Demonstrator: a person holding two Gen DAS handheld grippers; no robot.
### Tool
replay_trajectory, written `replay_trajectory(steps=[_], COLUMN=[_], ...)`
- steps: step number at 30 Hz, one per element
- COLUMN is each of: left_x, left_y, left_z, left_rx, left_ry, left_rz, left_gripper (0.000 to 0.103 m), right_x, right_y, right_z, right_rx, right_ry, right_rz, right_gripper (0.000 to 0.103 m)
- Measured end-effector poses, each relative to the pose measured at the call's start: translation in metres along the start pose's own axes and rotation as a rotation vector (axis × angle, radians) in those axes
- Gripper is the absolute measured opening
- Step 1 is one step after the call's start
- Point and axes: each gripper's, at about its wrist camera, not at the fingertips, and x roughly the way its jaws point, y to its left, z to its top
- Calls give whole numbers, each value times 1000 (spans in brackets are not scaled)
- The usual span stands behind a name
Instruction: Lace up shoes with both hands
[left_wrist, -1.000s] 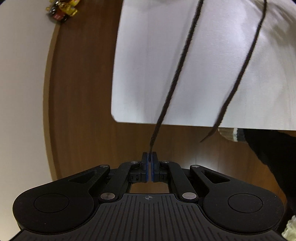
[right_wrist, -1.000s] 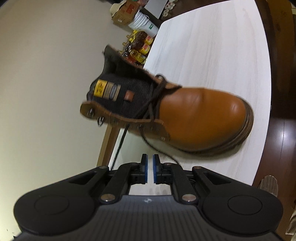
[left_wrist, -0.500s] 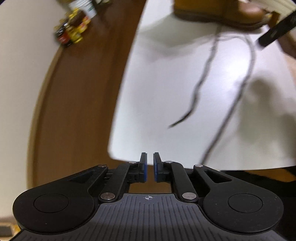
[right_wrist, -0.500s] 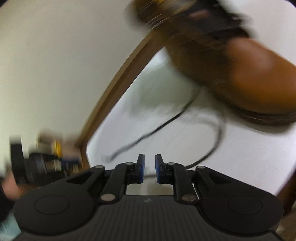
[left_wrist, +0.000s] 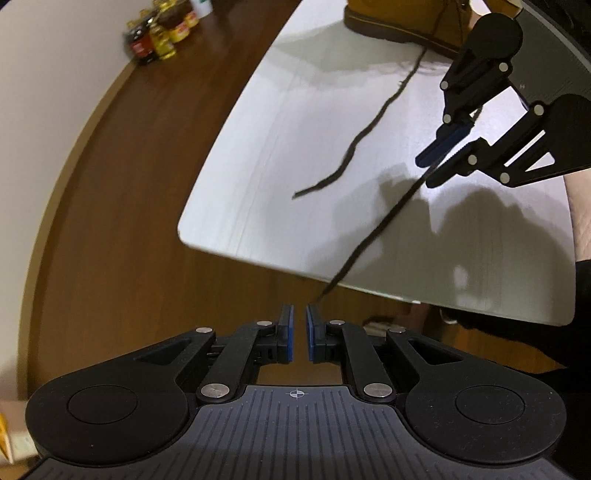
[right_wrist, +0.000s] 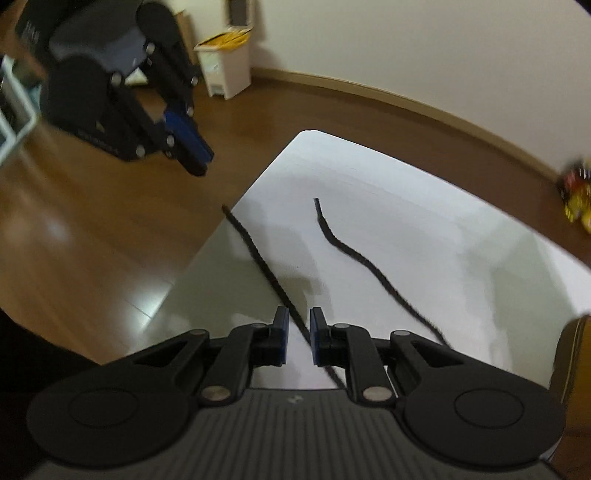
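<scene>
Left gripper (left_wrist: 299, 338) slightly apart and empty, right gripper (right_wrist: 298, 338) apart around one lace (right_wrist: 258, 256), other lace (right_wrist: 354, 253) loose on white surface (right_wrist: 461, 236), boot (left_wrist: 402, 18) beyond.

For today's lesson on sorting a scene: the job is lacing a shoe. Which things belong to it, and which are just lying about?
Job: boot, two lace ends, left gripper, right gripper.
Lying about: bottles, bin.

Both wrist views face each other across the white table (left_wrist: 258, 155).
</scene>
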Motion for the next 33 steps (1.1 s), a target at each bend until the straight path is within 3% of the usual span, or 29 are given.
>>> replay_trajectory(steps=[6,9,12,13,15,18,21,22,24,27,33], left_x=[9,17,19,20,22,25,29,31,32,33,34], left_y=[-2,-2,-7,-9,-16,-28,-42,-42,-46,-51,-47], left_z=[-4,-1,6,9,17,29,43,44,48,53,52], left_rx=[-14,-14,-12,-11,11,47,95,98,116,128,106], left_ry=[3,2,-12,-19,-32,-47,-58,-57,-62,-64,-53], left_rz=[-14,-24,-50,-61,-76,-102,-131,-133,-138,-140,-120], left_gripper=[9,9,9,9,9,9,9,9,9,9,9], right_x=[1,1,1,-2,-22,-47,-59,-63,-71,-78,-40], right_y=[-11,-17,-22,-27,-48,-65,-67,-66,-60,-57,-57], right_z=[-8,-11,-15,-19,-42,-80,-108,-118,-123,-115,-64], right_rx=[76,115,153,200,449,695,788,801,764,713,486], right_ry=[22,33,43,45,37,79,124,140,146,77,8], right_rz=[0,-1,-1,-3,-18,-78,-88,-90,-107,-113,-148], right_gripper=[15,3,2,2,2,3,4,5,16,16,16])
